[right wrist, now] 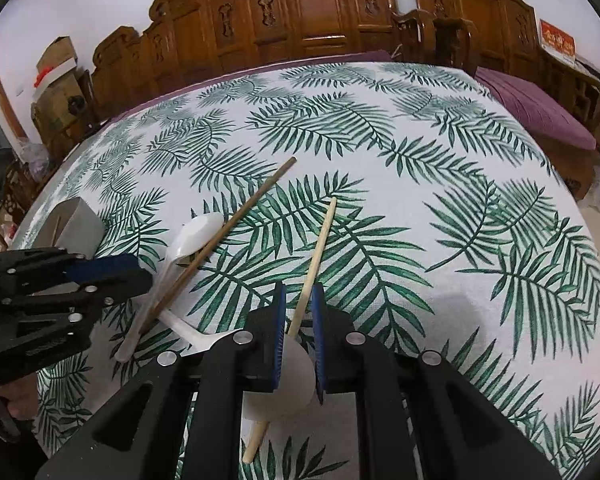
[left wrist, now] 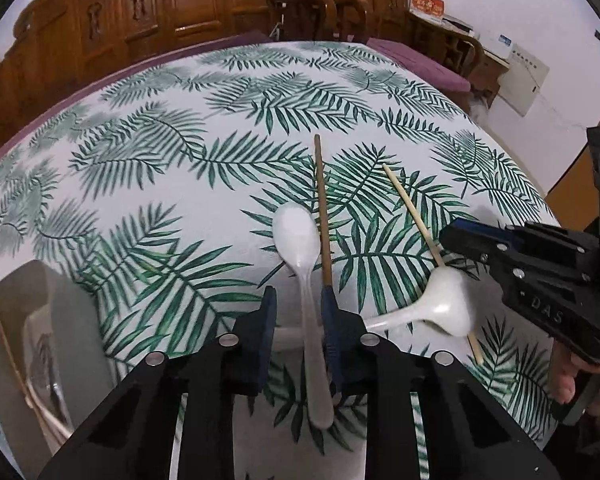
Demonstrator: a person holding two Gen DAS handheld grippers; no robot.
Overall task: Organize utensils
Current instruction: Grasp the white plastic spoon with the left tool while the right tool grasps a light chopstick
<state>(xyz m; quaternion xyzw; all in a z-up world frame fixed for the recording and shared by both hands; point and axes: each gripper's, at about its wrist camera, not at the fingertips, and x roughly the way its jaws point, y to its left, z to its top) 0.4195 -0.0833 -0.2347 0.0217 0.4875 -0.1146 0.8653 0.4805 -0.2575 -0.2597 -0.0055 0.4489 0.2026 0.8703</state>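
Two white spoons and two chopsticks lie on the leaf-print tablecloth. In the left wrist view, my left gripper (left wrist: 298,300) is open, its fingers straddling the handle of a white spoon (left wrist: 300,240), with a dark chopstick (left wrist: 323,208) beside it. A second white spoon (left wrist: 440,300) lies on a pale chopstick (left wrist: 412,216), below my right gripper (left wrist: 460,240). In the right wrist view, my right gripper (right wrist: 299,300) is open with its fingers either side of the pale chopstick (right wrist: 318,248) and that spoon's bowl (right wrist: 288,384). My left gripper (right wrist: 112,272) is over the first spoon (right wrist: 188,240).
A grey holder (left wrist: 40,320) with a chopstick and other utensils in it stands at the table's near left, also in the right wrist view (right wrist: 76,220). Carved wooden chairs (right wrist: 300,20) and a purple cushion (right wrist: 540,112) line the table's far side.
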